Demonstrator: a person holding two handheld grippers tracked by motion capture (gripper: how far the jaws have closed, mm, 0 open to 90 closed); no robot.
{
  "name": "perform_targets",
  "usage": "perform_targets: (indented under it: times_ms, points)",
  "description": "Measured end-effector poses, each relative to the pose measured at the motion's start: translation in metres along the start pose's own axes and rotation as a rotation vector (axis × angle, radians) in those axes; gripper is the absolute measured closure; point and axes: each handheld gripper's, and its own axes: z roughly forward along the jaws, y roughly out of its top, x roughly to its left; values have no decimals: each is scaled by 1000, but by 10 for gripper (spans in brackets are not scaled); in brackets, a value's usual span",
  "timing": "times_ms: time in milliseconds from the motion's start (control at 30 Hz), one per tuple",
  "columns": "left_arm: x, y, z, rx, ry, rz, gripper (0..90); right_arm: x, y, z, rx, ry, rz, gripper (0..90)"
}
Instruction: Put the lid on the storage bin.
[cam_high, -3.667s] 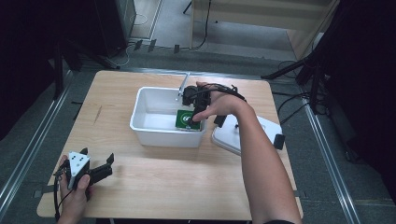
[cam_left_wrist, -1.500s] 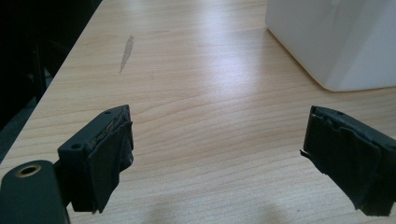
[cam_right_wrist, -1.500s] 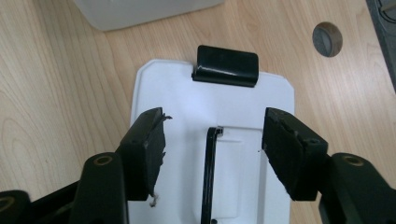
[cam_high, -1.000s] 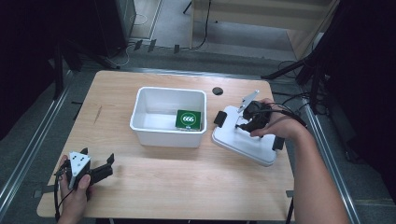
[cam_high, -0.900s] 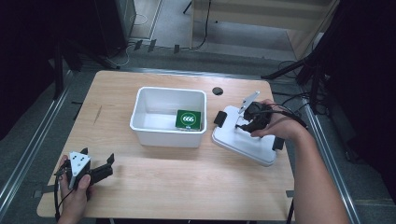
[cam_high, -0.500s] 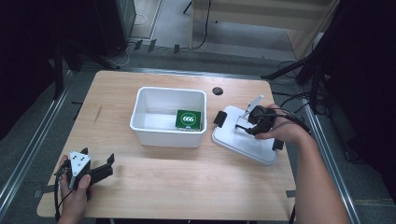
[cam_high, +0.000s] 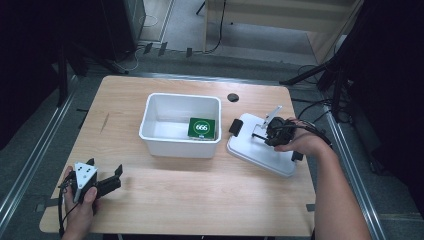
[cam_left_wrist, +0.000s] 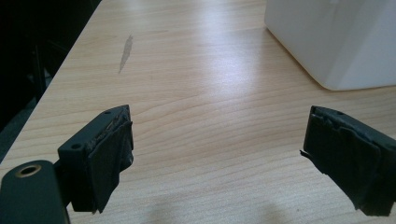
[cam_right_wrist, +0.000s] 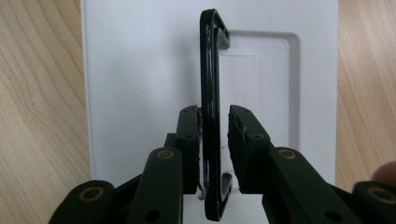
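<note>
Right claw (cam_right_wrist: 215, 116) over the white lid (cam_right_wrist: 140, 70), pointing down at it, with the person's right hand (cam_high: 300, 142) around its body. Between its jaws, the lid's black handle (cam_right_wrist: 210, 70), standing up on edge and running straight ahead from the claw. Jaws just now closing in on that handle: in the right gripper view, one pad flush against one side of the handle, a thin gap at the other pad (cam_right_wrist: 238, 135), so not yet a firm pinch. Under the claw and spreading out to both sides of it, the flat top of the lid, lying on the wooden table (cam_high: 200, 200). In the high view, beyond the tips of the right claw (cam_high: 260, 134), the white bin (cam_high: 150, 125), just beside the lid (cam_high: 260, 155) but apart from it, with a green card (cam_high: 202, 128) marked 666 inside.

Left claw (cam_left_wrist: 217, 140) spread wide, nothing between the pads, low over bare table (cam_left_wrist: 210, 70). Ahead of it and off to one side, a corner of the bin (cam_left_wrist: 336, 42). In the high view, left claw (cam_high: 117, 175) well apart from the lid, held by the left hand (cam_high: 80, 200).
</note>
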Motion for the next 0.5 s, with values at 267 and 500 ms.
perform_targets:
  times_ms: [267,500]
  points:
    - [0,0,0,-3,-1,-1,90,-3,0,5,4,5,-4,822]
    - [0,0,0,-3,-2,-1,90,-5,-2,2,-9,-18,-29,854]
